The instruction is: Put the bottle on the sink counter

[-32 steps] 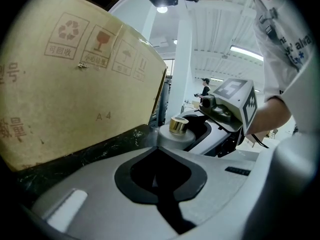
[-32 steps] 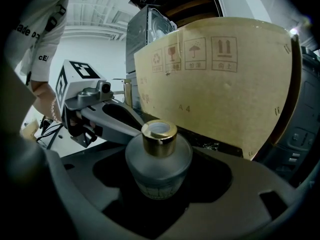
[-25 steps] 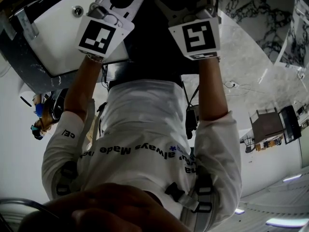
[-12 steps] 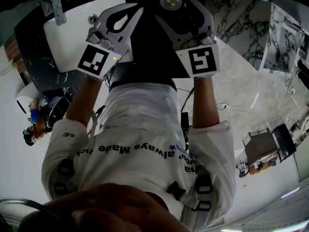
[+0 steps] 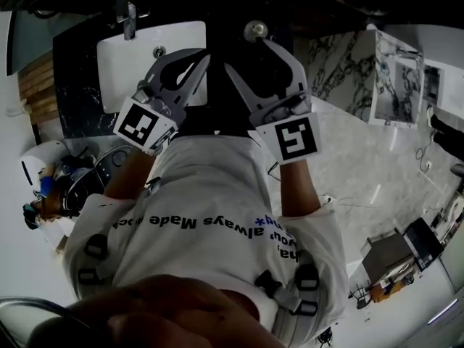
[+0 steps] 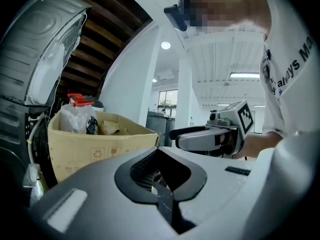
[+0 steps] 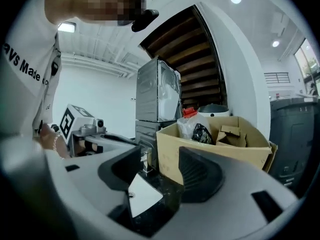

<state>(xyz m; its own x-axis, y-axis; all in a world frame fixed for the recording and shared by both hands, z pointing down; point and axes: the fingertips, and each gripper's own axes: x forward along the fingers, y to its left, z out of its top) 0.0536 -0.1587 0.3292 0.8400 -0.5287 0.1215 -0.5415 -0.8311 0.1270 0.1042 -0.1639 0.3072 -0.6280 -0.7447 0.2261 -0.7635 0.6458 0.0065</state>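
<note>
- Bottle (image 5: 255, 29): apparently the round top seen from above, standing on the dark sink counter (image 5: 76, 93), right of the white basin (image 5: 123, 64).
- Right gripper (image 5: 246, 55): jaws well apart and closing with nothing between them; its tips are just short of the bottle.
- Left gripper (image 5: 197, 58): jaws together, empty, over the basin's right edge.

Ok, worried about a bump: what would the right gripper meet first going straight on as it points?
Probably the small shiny-topped bottle standing on the black marble counter, just beyond the right gripper, whose closing jaws hold nothing; depth is unclear.
</note>
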